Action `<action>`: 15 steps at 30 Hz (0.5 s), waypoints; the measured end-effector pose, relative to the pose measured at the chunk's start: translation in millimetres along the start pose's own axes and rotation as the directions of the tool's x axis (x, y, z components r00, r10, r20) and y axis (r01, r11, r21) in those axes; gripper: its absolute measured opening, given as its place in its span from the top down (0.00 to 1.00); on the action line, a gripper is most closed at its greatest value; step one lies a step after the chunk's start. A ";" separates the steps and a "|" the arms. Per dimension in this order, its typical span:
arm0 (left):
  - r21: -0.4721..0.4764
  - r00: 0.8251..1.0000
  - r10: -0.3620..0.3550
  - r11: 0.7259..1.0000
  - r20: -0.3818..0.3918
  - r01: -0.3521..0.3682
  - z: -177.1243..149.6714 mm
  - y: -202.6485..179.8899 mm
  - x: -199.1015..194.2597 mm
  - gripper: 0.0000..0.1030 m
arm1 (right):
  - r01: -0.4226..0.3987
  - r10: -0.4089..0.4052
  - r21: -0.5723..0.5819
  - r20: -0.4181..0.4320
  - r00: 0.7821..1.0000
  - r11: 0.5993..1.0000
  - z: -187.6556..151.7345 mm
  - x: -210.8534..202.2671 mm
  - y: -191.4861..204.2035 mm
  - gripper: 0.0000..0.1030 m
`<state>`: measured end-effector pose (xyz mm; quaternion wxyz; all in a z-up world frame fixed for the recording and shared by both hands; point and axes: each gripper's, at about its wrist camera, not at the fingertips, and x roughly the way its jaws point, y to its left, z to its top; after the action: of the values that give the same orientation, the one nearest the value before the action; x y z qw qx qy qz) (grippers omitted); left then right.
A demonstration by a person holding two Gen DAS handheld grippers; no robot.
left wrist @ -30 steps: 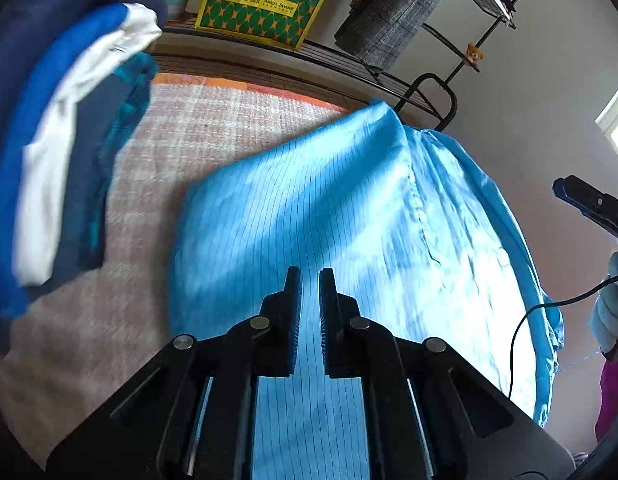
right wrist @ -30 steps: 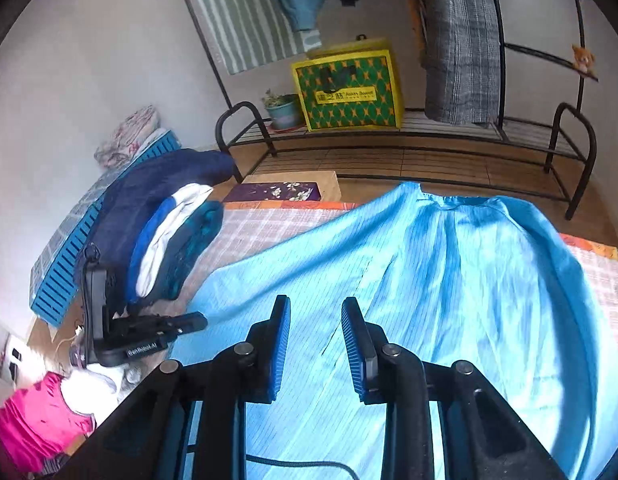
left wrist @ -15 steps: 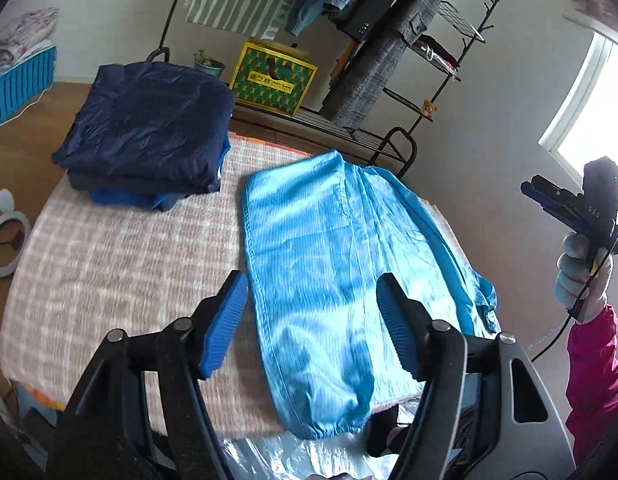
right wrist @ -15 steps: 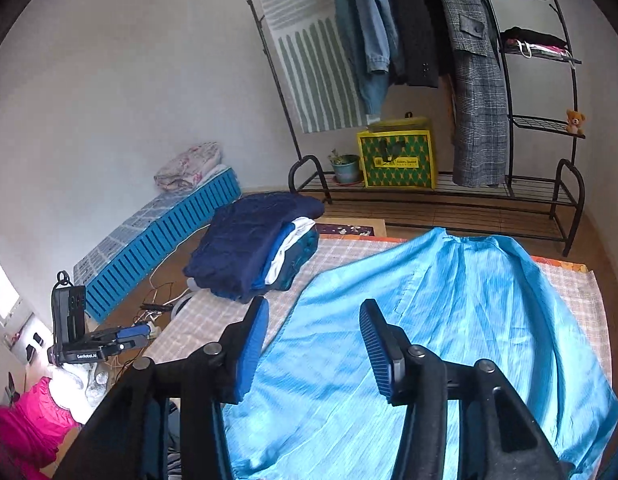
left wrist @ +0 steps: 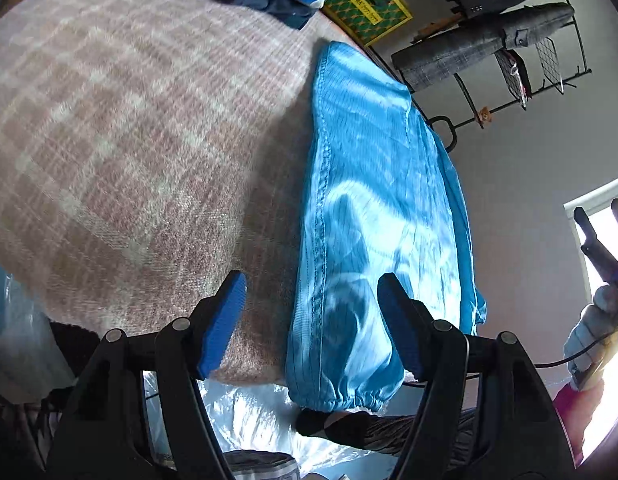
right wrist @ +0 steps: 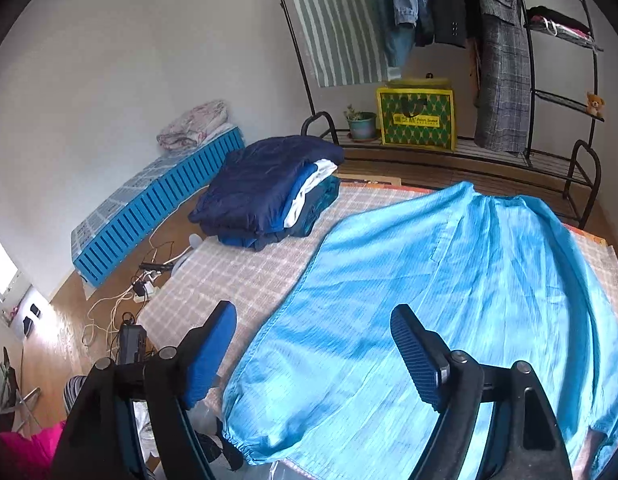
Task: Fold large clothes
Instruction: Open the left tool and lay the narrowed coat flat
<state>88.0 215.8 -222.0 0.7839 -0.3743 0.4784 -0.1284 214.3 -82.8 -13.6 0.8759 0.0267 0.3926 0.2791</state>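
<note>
Left gripper [left wrist: 311, 320] wide, empty, above blue garment [left wrist: 373, 216] cuff [left wrist: 341, 398]; right gripper [right wrist: 313, 356] opening, empty. Risk: slippery cloth slides off blanket [left wrist: 121, 132] edge, fold skews.

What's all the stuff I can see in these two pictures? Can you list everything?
Garment: one, light blue, spread flat on the checked blanket, elastic cuff at the near edge.
Checked blanket: one, beige and white, covering the work surface.
Folded clothes pile: one stack, navy, blue and white, on the blanket's far left corner.
Clothes rack: one, black metal, against the far wall, with hanging coats.
Bag: one, yellow and green, on the rack's bottom shelf.
Potted plant: one, beside the bag.
Teddy bear: one, brown, on a rack shelf.
Slatted crate: one, blue, by the left wall.
Left gripper: blue pads, open, above the cuff.
Right gripper: blue pads, opening, nothing between them.
</note>
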 end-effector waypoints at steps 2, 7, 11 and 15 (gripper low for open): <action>-0.026 0.999 -0.040 0.999 -0.021 0.039 0.0 2.7 10.1 0.32 | -0.014 0.015 0.024 -0.034 0.999 1.000 8.3 28.2 1.6 0.20; -0.031 0.998 -0.061 0.998 -0.011 0.060 1.0 0.4 22.6 0.32 | -0.035 0.047 0.098 -0.123 0.991 0.995 32.4 114.6 4.5 0.20; -0.009 0.998 -0.062 0.998 0.003 0.062 2.4 -0.8 25.0 0.35 | -0.006 0.038 0.156 -0.205 0.978 0.988 40.9 190.2 6.9 0.21; -0.019 0.996 -0.072 0.997 -0.060 0.071 6.3 2.9 38.2 0.78 | 0.065 -0.019 0.148 -0.288 0.957 0.987 41.4 259.1 8.4 0.21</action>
<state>112.3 199.4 -247.4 0.7608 -0.3939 0.4892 -0.1634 378.2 63.6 -157.2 0.8110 0.0462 0.5361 0.2297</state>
